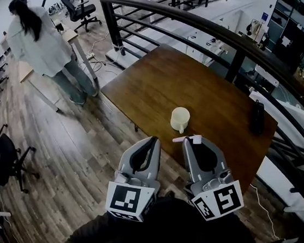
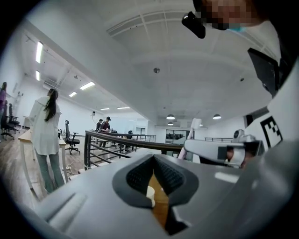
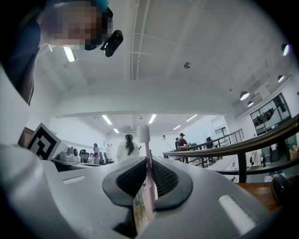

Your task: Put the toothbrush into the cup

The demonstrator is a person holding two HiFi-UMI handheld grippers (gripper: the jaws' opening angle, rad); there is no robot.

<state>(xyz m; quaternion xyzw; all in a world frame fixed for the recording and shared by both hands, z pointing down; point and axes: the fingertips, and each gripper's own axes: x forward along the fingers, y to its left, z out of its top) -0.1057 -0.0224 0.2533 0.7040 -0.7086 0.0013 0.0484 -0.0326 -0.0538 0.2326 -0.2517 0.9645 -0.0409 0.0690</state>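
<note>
Head view: the left gripper [image 1: 151, 143] has its fingers together on nothing; the right gripper [image 1: 198, 142] pinches the pink toothbrush [image 1: 185, 140], just short of the cup [image 1: 179, 119] standing on the surface [image 1: 211, 87]. Pickup looks done; lowering the brush into the cup is left

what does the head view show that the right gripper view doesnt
Only the head view: the cup in plain sight, upright on the table just ahead of the tools; I can't pick it out for sure in the other view. Only the right gripper view: the ceiling lights and more people far back by the rail. Both: the right tool shut on the pink toothbrush, the railing and a person in a white top.
</note>
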